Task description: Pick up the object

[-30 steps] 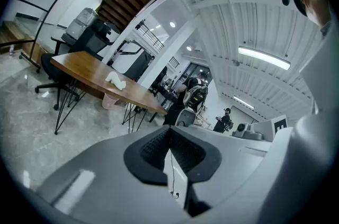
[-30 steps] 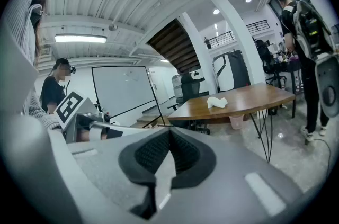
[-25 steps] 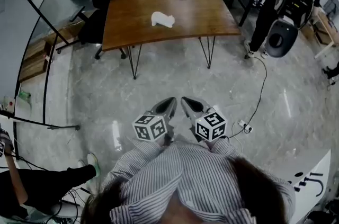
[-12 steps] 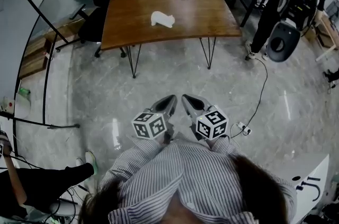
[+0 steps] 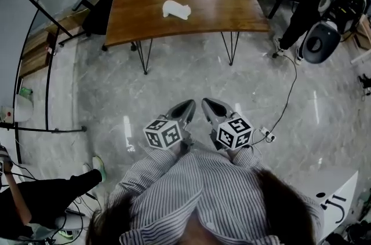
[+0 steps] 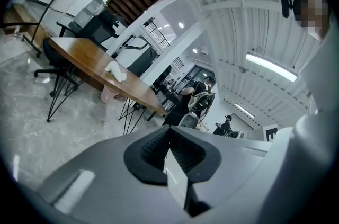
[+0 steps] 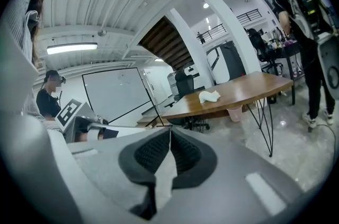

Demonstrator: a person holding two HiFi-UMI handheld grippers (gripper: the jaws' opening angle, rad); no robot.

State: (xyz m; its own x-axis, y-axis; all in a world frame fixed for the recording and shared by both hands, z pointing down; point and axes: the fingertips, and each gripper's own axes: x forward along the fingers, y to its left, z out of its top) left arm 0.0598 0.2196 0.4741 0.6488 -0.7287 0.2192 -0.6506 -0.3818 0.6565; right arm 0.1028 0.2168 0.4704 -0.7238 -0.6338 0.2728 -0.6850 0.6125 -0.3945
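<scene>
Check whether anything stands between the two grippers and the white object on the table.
Nothing visible does. Only floor lies between the left gripper, the right gripper and the wooden table. The white object lies alone on the tabletop, with nothing beside it.

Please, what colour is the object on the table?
The object is white, clearest in the head view.

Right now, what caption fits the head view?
Left gripper and right gripper shut by the striped shirt; white object lies on the wooden table ahead.
</scene>
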